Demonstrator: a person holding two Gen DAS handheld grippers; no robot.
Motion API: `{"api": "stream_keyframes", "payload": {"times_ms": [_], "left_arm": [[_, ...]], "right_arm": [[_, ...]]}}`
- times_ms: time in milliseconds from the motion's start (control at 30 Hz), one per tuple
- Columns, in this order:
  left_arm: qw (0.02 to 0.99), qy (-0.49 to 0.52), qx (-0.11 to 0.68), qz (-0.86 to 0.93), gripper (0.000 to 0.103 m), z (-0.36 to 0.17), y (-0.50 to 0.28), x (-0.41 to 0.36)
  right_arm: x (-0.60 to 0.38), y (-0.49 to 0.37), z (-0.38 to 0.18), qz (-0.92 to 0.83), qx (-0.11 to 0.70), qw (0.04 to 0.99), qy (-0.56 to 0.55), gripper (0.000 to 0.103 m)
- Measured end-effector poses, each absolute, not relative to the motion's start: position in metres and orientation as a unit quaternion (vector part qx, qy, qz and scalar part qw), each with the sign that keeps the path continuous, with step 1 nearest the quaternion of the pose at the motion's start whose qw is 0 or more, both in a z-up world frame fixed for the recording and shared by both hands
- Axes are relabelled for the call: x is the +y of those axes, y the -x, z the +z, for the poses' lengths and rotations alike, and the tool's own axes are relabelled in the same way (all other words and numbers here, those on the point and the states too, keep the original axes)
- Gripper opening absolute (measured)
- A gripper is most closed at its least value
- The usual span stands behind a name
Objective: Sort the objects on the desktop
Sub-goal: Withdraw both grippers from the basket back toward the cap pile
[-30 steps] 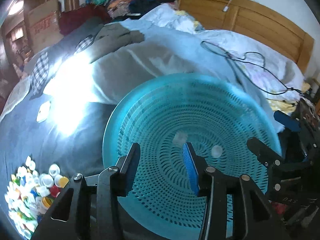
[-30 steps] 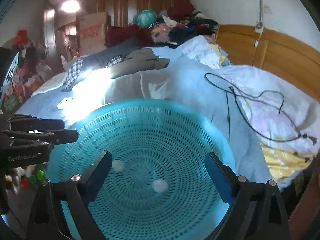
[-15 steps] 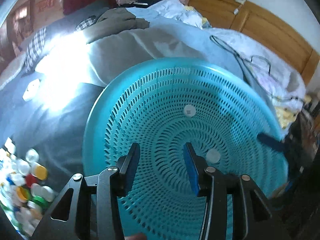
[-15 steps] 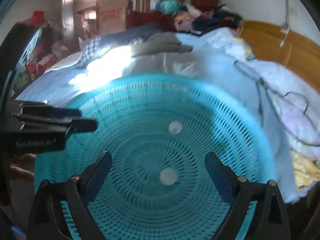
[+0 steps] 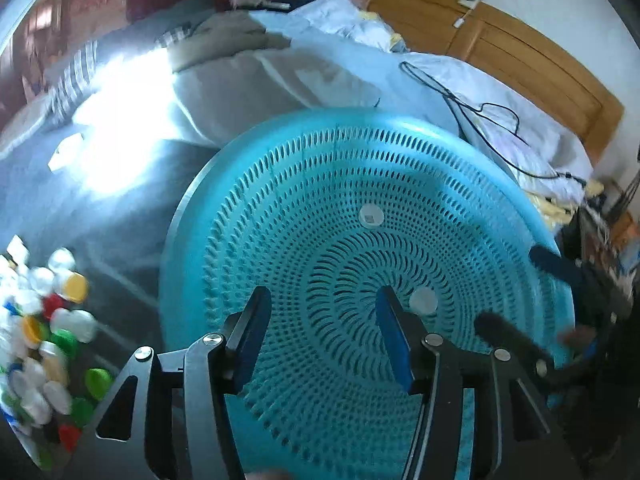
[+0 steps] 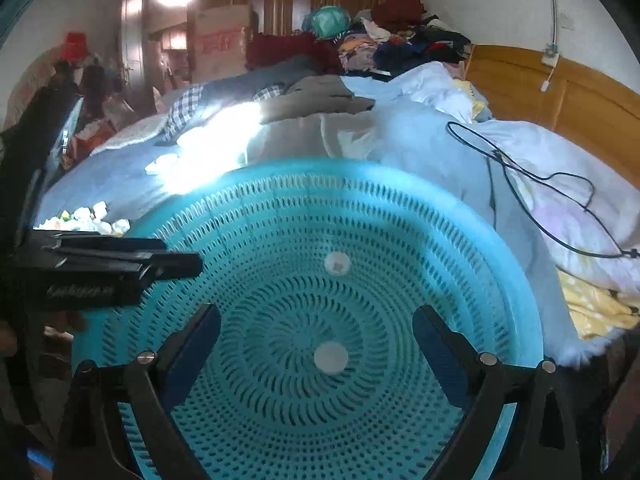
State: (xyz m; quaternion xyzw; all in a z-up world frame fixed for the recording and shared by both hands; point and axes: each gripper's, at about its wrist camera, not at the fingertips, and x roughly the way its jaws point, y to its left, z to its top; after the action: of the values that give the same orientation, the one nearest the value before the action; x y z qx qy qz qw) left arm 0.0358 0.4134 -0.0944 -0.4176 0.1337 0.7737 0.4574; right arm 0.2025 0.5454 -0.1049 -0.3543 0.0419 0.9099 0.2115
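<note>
A: Two white caps in the basket (image 5: 248, 216), and both grippers hang over it with nothing in them.

B: Where's the pile?

A: Off at nine o'clock of the basket, on the dark blanket (image 5: 132, 200): the cap pile (image 5: 48, 328), white, red, green, yellow. From the right camera it's a pale cluster at ten o'clock, behind the other tool.

B: State of the tools?

A: Left gripper (image 5: 322, 336): jaws parted, a moderate gap, bare mesh between them. Right gripper (image 6: 316, 354): spread wide, and the near cap (image 6: 330, 357) sits flat in that gap, touched by neither finger. Released, both of them.

B: And the far cap?

A: The far cap (image 6: 337, 263) lies at twelve o'clock from the right gripper, further up the mesh. From the left gripper it's at one o'clock, and the near one sits just past its right finger, at two.

B: So which hand goes for more?

A: The left, I'd say. The pile lies at its eight to nine o'clock, close by, while the right has the whole basket and the left tool in its way. Caps are round, so there's no long axis to line up; the swing to the pile is what counts.

B: Risk?

A: A crowded pile. Closing on one cap could nudge its neighbours.
</note>
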Motion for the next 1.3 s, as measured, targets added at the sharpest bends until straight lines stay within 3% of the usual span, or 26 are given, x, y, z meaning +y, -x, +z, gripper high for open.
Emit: {"api": "stream_keyframes", "payload": {"times_ms": [133,200,233,333,533,700,900,1133,1300], "left_arm": [[0.458,0.371,0.108,0.801,0.048,-0.053,-0.034,0.365],[0.44,0.342,0.086,0.826,0.055,-0.031,-0.029,0.317],[0.428,0.333,0.072,0.837,0.064,-0.025,-0.024,0.295],[0.338,0.305,0.044,0.889,0.067,-0.016,0.003,0.2],[0.143,0.349,0.003,0.926,0.072,-0.055,0.057,0.046],[0.015,0.41,0.001,0.912,0.072,-0.122,0.095,-0.05],[-0.014,0.465,0.013,0.885,0.072,-0.175,0.127,-0.094],[-0.006,0.482,0.021,0.876,0.073,-0.191,0.176,-0.086],[-0.028,0.465,0.039,0.884,0.093,-0.202,0.177,-0.081]], "right_arm": [[0.531,-0.217,-0.084,0.913,-0.002,0.248,0.325,0.099],[0.518,-0.225,-0.068,0.917,-0.01,0.256,0.307,0.099],[0.509,-0.229,-0.06,0.92,-0.02,0.257,0.296,0.099],[0.467,-0.238,-0.035,0.936,-0.041,0.244,0.25,0.103],[0.365,-0.203,-0.04,0.96,-0.013,0.124,0.249,0.103],[0.312,-0.133,-0.112,0.939,0.026,0.068,0.337,0.103],[0.33,-0.065,-0.197,0.894,0.043,0.11,0.433,0.103],[0.356,-0.031,-0.214,0.886,0.038,0.149,0.437,0.103],[0.366,-0.029,-0.229,0.888,0.072,0.132,0.435,0.103]]}}
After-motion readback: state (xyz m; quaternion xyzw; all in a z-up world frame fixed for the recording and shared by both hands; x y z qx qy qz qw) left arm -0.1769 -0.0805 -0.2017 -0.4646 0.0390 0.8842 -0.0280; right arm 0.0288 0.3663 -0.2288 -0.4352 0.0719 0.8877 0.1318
